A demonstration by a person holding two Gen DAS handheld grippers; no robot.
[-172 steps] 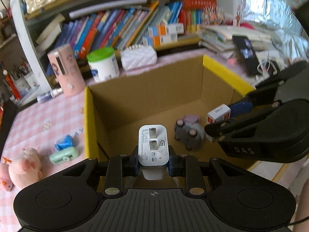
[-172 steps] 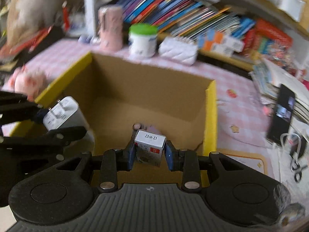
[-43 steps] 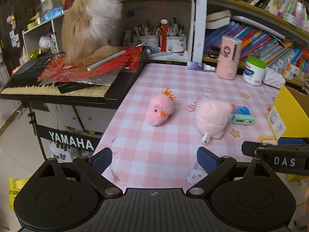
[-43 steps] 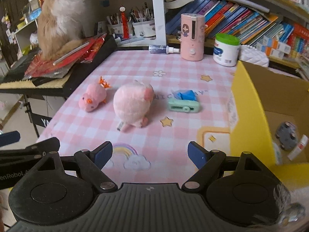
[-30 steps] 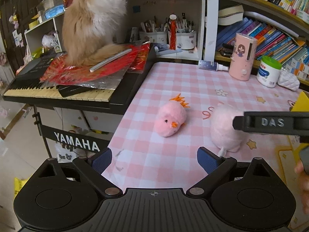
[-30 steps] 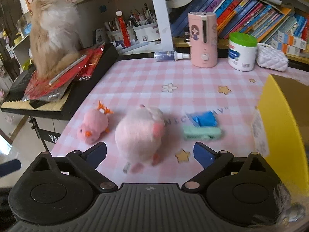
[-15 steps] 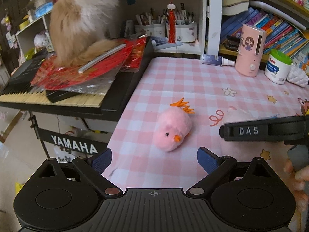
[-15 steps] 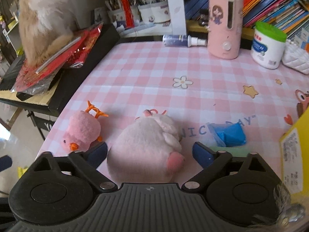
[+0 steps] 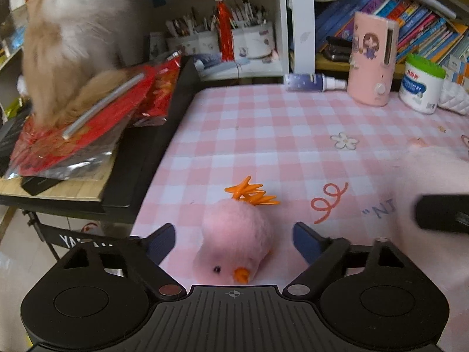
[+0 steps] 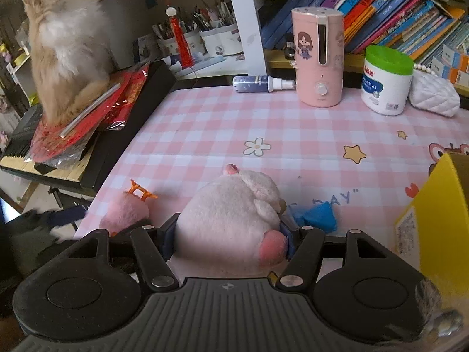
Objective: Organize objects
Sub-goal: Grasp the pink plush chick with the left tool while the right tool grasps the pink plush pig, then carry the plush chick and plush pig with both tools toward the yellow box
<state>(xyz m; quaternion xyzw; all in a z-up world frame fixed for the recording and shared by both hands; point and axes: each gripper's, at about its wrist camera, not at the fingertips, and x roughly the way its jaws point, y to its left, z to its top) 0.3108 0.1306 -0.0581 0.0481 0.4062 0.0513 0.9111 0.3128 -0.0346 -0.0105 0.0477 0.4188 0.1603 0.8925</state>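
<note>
Beside the yellow box (image 10: 433,223), the right gripper (image 10: 228,239), just closing, squeezes the pig plush (image 10: 231,220), while the left gripper (image 9: 234,240), also closing, sits apart around the chick plush (image 9: 237,237), to lift both into it.

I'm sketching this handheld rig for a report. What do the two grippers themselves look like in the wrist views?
Both look alike: the left gripper and right gripper are matte black plastic, with a ribbed centre plate bearing a small crosshair mark, a round disc on each side, angular linkage arms with metal pivot pins, and blue pads on the fingers. No cables or sleeves show.
</note>
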